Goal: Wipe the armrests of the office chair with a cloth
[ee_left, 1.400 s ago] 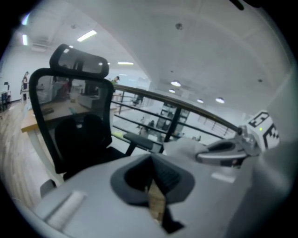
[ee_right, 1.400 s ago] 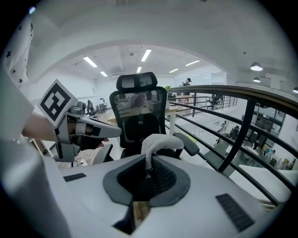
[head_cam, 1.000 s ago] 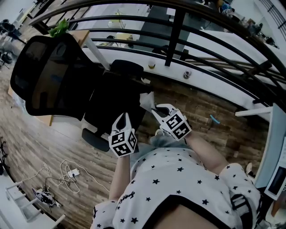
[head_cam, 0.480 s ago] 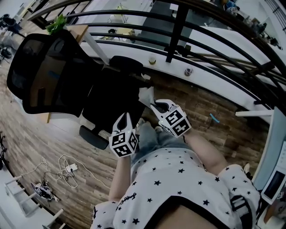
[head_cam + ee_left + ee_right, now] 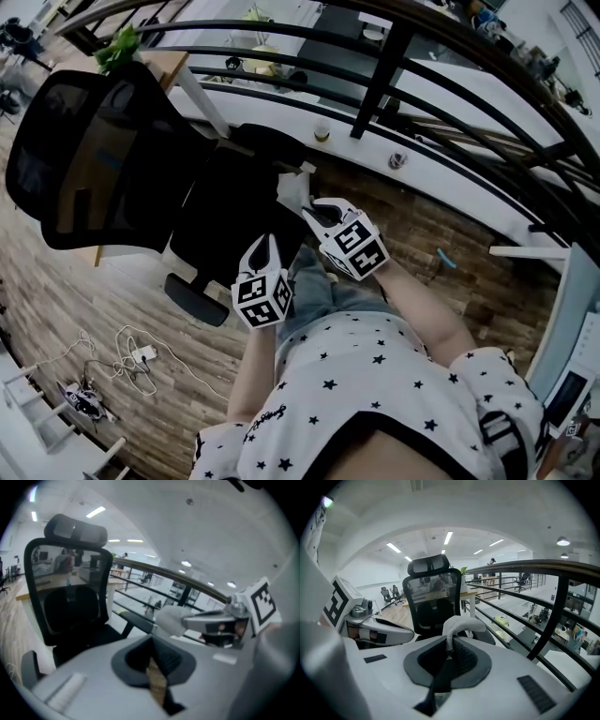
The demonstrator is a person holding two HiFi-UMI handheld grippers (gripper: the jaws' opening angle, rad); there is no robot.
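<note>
Right gripper (image 5: 314,211) has carried the crumpled white cloth (image 5: 292,189) forward since the earlier frame. We now see it over the front corner of the seat (image 5: 234,216) of the black mesh office chair (image 5: 84,159), near the railing-side black armrest (image 5: 267,141); contact unclear. Its jaws pinch the cloth. Left gripper (image 5: 265,244) hovers at the seat's front edge, jaws pressed together, nothing between.
</note>
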